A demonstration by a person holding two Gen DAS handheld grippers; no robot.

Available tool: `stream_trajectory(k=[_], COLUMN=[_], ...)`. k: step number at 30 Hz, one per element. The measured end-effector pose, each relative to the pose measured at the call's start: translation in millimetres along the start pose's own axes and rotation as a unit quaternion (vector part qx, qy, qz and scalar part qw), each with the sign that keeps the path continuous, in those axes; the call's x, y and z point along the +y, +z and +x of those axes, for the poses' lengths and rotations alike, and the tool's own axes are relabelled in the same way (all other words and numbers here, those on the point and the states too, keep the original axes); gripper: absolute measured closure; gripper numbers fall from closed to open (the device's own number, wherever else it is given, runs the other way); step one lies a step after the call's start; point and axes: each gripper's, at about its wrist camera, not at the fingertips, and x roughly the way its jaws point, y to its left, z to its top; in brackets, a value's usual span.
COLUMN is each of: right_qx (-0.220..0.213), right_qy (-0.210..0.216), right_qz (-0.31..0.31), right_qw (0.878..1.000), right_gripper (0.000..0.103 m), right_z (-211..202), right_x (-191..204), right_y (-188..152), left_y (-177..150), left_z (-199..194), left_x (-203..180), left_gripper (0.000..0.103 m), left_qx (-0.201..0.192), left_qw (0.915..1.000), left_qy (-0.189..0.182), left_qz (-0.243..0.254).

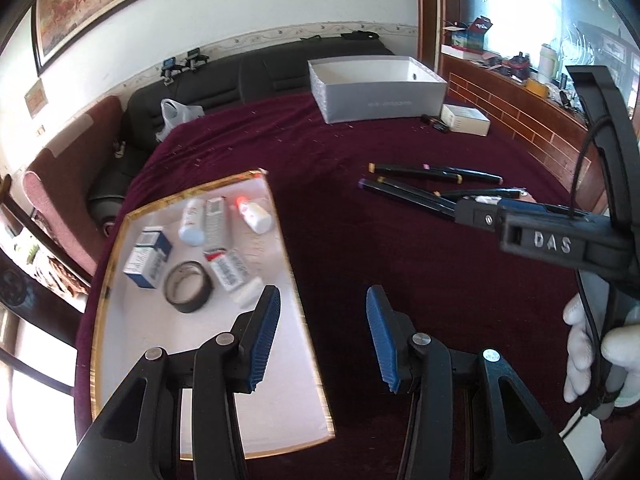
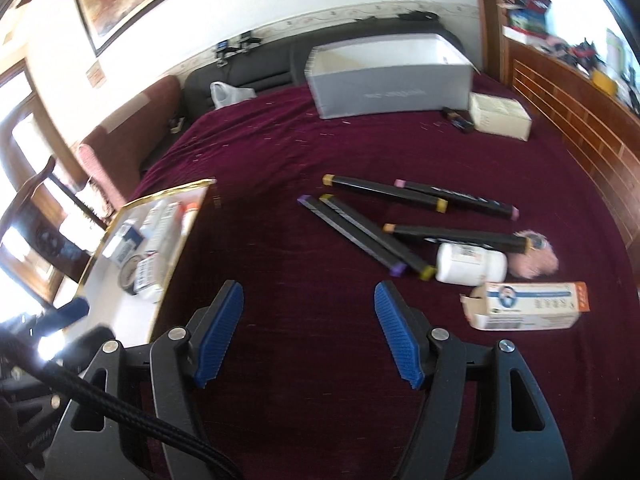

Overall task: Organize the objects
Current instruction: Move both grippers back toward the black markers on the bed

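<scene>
Maroon tablecloth (image 2: 280, 160), black colour-capped markers (image 2: 384, 190).

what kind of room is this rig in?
Probably a home living room, not a lab: a black sofa along the wall, a framed painting above it, and a table under a maroon cloth strewn with markers and medicine boxes.

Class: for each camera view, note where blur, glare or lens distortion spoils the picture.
Left wrist view: the tray is glared white, its small boxes smeared, and the wall bends. Right wrist view: the window is blown out, the grey box is blurred, and the markers stay readable.
</scene>
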Motion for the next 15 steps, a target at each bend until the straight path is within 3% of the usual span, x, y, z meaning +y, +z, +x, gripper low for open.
stream_trajectory(k=[5,9,15], right_qx=[0.009,0.018,0.055], right_qy=[0.006,0.039,0.103], right_qz=[0.057,0.106,0.112], right_qw=[0.998,0.993,0.987], right_gripper=[0.035,0.035,0.035], right_z=[7,18,53], right_x=[-44,-73,-74], right_y=[10,26,46], left_y=[-10,-18,-21], left_z=[15,32,51], left_x=[-26,-46,-48], left_gripper=[0.064,0.064,0.064], left_qx=[0.020,0.039,0.066], left_qw=[0.9986,0.9965,0.9935], left_qy=[-0.049,-0.075,-0.092], left_qz=[-0.005,0.000,-0.014])
